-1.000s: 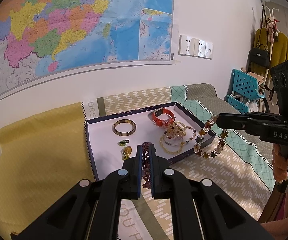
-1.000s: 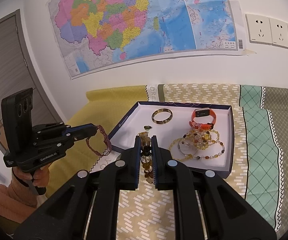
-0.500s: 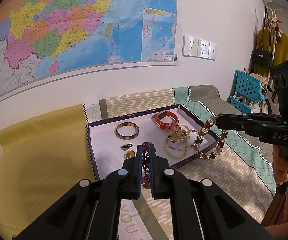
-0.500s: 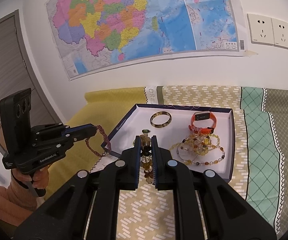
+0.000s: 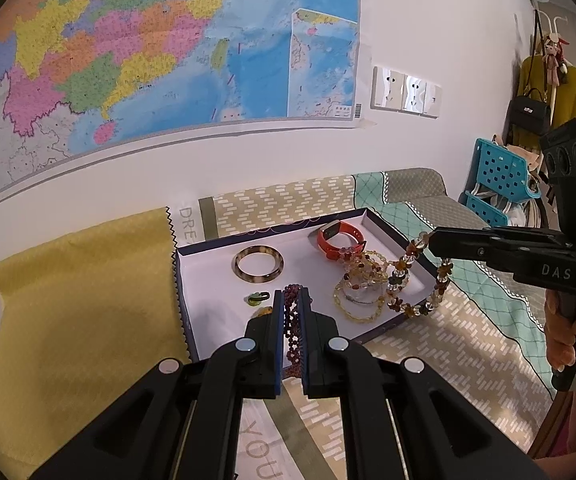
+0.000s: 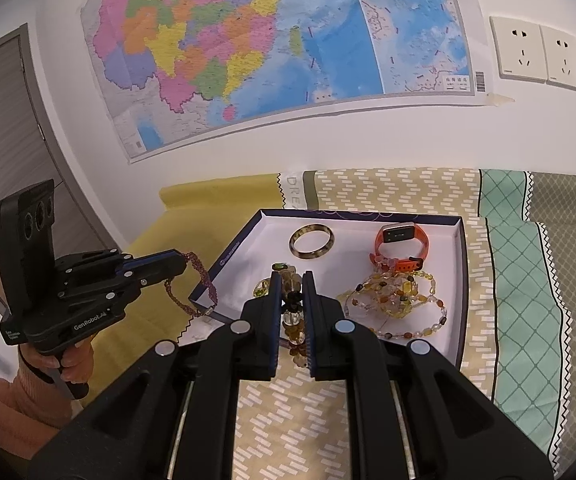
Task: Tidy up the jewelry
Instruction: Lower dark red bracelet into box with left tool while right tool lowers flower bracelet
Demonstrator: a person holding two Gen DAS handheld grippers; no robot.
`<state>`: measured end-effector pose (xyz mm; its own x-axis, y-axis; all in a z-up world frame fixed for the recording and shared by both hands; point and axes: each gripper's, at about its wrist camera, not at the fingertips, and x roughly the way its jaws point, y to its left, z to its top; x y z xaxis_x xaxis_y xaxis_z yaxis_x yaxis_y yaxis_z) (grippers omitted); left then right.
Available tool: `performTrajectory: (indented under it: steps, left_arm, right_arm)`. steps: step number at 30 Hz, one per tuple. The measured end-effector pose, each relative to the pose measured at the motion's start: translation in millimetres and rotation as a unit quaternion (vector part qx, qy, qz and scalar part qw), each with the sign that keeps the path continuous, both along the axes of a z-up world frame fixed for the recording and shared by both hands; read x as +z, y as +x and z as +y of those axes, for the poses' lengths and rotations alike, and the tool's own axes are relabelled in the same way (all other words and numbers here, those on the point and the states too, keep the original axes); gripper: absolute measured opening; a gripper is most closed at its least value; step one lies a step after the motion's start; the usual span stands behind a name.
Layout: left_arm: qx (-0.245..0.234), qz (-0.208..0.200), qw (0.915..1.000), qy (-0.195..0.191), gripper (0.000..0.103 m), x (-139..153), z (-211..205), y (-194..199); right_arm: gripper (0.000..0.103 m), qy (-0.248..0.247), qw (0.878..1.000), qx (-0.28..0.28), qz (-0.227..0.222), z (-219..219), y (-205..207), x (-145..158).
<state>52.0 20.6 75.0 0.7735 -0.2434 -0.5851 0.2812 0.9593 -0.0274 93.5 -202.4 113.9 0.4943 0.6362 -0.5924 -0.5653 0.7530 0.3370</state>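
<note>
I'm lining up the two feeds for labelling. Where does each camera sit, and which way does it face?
Left wrist: on the left tongs, angled down at the box; shows them shut on a dark red bracelet, plus the right hand.
Right wrist: on the right tongs, same way; shut on an amber bracelet, left hand showing.
Shared: box, bangle, orange band, wall map.

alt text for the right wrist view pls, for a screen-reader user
The right gripper is shut on an amber bead bracelet above a white-lined tray holding a tortoiseshell bangle, an orange watch and loose bead strands. At left, the left gripper pinches a dangling dark red bracelet.
</note>
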Motion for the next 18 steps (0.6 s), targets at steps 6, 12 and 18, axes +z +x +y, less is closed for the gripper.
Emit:
performTrajectory:
  steps: [6,12,18]
  left_arm:
    - [0.003,0.005,1.0,0.001,0.005,-2.5,0.2,5.3]
    - [0.006,0.011,0.9999,0.003,0.005,-6.5,0.7,11.8]
    - [0.008,0.016,0.9998,0.004,0.005,-9.9,1.0,16.5]
  right_arm:
    - [0.01,0.001,1.0,-0.003,0.005,0.2,3.9,-2.7]
    - [0.01,0.001,1.0,-0.006,0.007,-0.4,8.7,-4.9]
    - [0.01,0.0,1.0,-0.009,0.012,-0.2,14.6,-8.6]
